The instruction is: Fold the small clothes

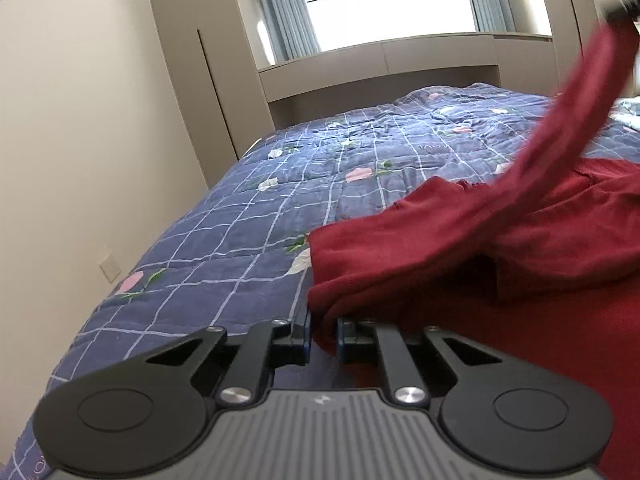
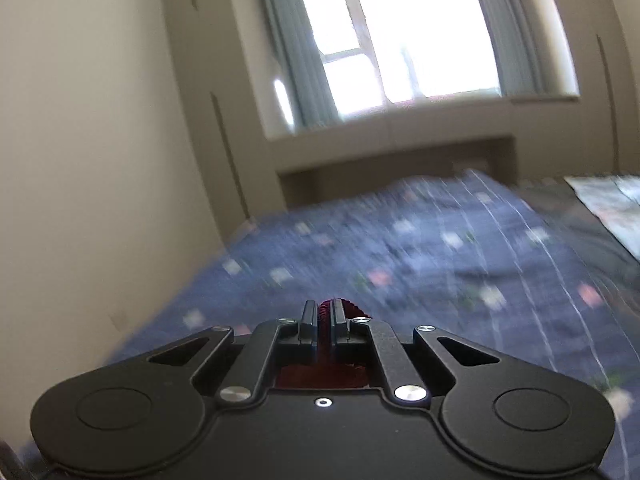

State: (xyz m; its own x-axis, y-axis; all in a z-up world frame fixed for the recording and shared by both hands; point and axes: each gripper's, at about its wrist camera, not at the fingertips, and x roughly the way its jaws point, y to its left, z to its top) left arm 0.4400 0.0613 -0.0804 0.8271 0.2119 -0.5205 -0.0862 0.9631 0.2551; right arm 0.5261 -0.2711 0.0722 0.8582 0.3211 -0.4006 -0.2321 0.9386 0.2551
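A home bedroom: quilted bed (image 1: 320, 168), curtained window (image 1: 384, 0), built-in wardrobes (image 1: 192, 80).

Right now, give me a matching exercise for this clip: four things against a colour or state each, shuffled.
Things:
1. left gripper
2. red garment
3. quilt
4. curtains

States:
A. blue, white grid with flowers
B. pale blue-grey, beside the window
C. clamped on a red fabric edge
D. partly lifted, partly lying on the bed

Pairs: 1-C, 2-D, 3-A, 4-B

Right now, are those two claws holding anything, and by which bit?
Both grip the red garment. The left gripper pinches a bunched edge lying on the bed; the right gripper clamps a lifted strip of it.
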